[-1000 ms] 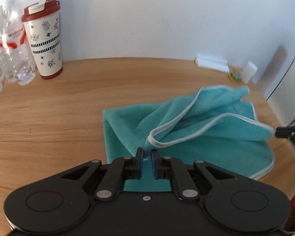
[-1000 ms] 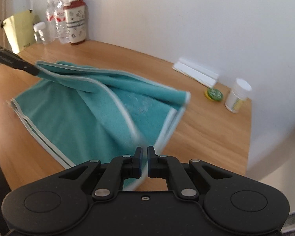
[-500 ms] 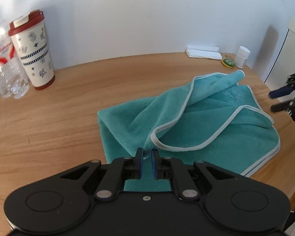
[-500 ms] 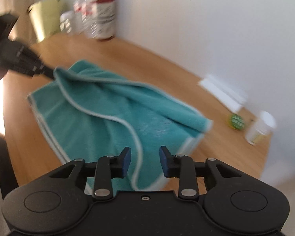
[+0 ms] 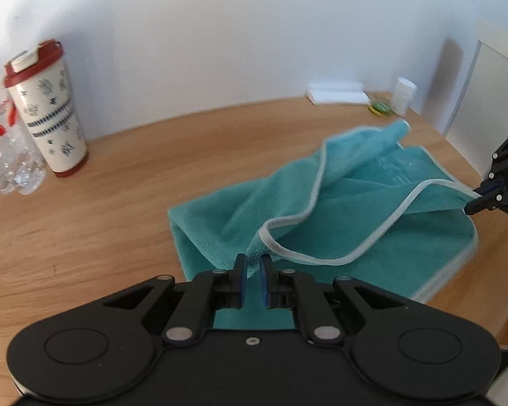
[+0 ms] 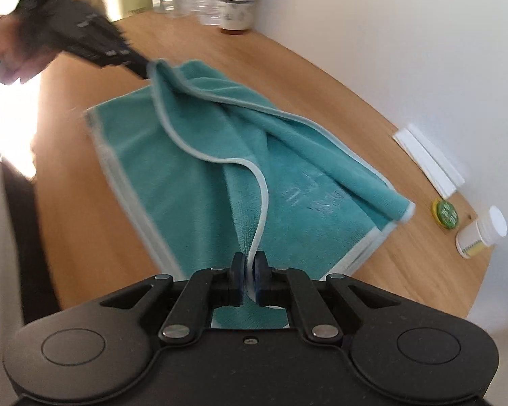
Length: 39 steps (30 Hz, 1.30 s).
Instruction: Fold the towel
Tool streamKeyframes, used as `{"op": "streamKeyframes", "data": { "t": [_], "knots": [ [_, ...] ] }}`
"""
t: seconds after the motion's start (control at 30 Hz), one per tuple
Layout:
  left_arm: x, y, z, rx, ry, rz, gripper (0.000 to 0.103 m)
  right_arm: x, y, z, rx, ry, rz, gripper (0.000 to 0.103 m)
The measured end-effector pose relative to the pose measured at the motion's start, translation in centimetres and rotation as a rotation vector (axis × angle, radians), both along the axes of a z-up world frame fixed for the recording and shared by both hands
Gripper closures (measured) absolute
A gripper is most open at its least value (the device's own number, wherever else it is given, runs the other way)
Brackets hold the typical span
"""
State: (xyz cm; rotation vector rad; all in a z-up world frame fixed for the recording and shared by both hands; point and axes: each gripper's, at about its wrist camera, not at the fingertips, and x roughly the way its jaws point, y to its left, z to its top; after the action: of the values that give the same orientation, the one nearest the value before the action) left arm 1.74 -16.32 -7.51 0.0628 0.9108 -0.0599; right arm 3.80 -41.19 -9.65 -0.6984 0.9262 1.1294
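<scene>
A teal towel point(image 5: 362, 209) with pale edging lies half folded on the wooden table point(image 5: 101, 203). My left gripper point(image 5: 253, 269) is shut on one towel corner, lifting it slightly. My right gripper point(image 6: 249, 269) is shut on the white hem of another corner. From the left wrist view the right gripper point(image 5: 481, 201) shows at the far right edge, pinching the hem. Across the towel point(image 6: 193, 176) in the right wrist view, the left gripper point(image 6: 145, 67) holds the far corner, with a hand behind it. The top layer sags between both grips.
A red-lidded patterned cup point(image 5: 47, 108) and clear water bottles point(image 5: 3, 142) stand at the back left. Against the wall at the back right are a white flat packet point(image 5: 337, 93), a small white jar point(image 5: 403, 96) and a green-yellow disc point(image 5: 382, 107). The table's right edge runs close to the towel.
My right gripper was open half a second ago and has now shut on the towel's hem. The left gripper keeps its hold on the corner and has shifted a little.
</scene>
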Motion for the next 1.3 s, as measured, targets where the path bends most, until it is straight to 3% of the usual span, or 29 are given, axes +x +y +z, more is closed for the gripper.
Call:
{"op": "streamKeyframes", "data": {
  "t": [0.2,0.3,0.37,0.43,0.5,0.57,0.73,0.83,0.9,0.93,1.0,1.07,1.3],
  "knots": [
    [-0.6,0.0,-0.5,0.013,0.038,0.002,0.095,-1.7,0.1,-1.9,-0.072,-0.038,0.043,0.098],
    [-0.5,0.3,-0.4,-0.028,0.061,0.016,0.093,-2.1,0.0,-2.2,-0.095,-0.038,0.058,0.098],
    [-0.2,0.1,0.0,-0.035,0.065,0.014,0.087,-2.2,-0.2,-2.1,-0.098,-0.054,0.053,0.097],
    [0.3,0.0,0.4,-0.054,0.065,0.014,0.068,-1.8,-0.3,-1.6,-0.08,-0.052,0.014,0.094],
    [0.8,-0.3,0.8,-0.079,0.049,0.008,0.055,-1.3,-0.4,-1.2,-0.054,-0.041,-0.02,0.085],
    [1.3,-0.8,0.6,-0.057,0.05,-0.005,0.054,-1.3,-0.2,-1.0,-0.037,-0.053,-0.027,0.075],
    [2.2,-1.9,-0.6,0.007,0.097,-0.028,0.055,-1.7,0.7,-1.1,-0.05,-0.07,-0.017,0.075],
    [2.2,-3.0,-1.5,0.086,0.112,-0.06,0.055,-1.7,0.9,-1.2,-0.028,-0.056,-0.048,0.075],
    [2.4,-3.8,-2.5,0.145,0.118,-0.065,0.058,-1.8,1.3,-1.8,-0.041,-0.06,-0.045,0.075],
    [2.5,-4.1,-2.9,0.166,0.116,-0.067,0.075,-2.1,1.5,-2.2,-0.062,-0.077,-0.027,0.075],
    [2.5,-4.7,-3.3,0.213,0.101,-0.084,0.096,-2.0,1.6,-2.6,-0.088,-0.071,-0.027,0.077],
    [2.2,-5.2,-3.2,0.243,0.074,-0.109,0.097,-1.7,1.5,-2.9,-0.099,-0.047,-0.045,0.098],
    [0.7,-3.6,-1.1,0.285,-0.001,-0.098,0.101,-1.8,0.6,-0.2,-0.049,-0.085,-0.046,0.101]
  ]
}}
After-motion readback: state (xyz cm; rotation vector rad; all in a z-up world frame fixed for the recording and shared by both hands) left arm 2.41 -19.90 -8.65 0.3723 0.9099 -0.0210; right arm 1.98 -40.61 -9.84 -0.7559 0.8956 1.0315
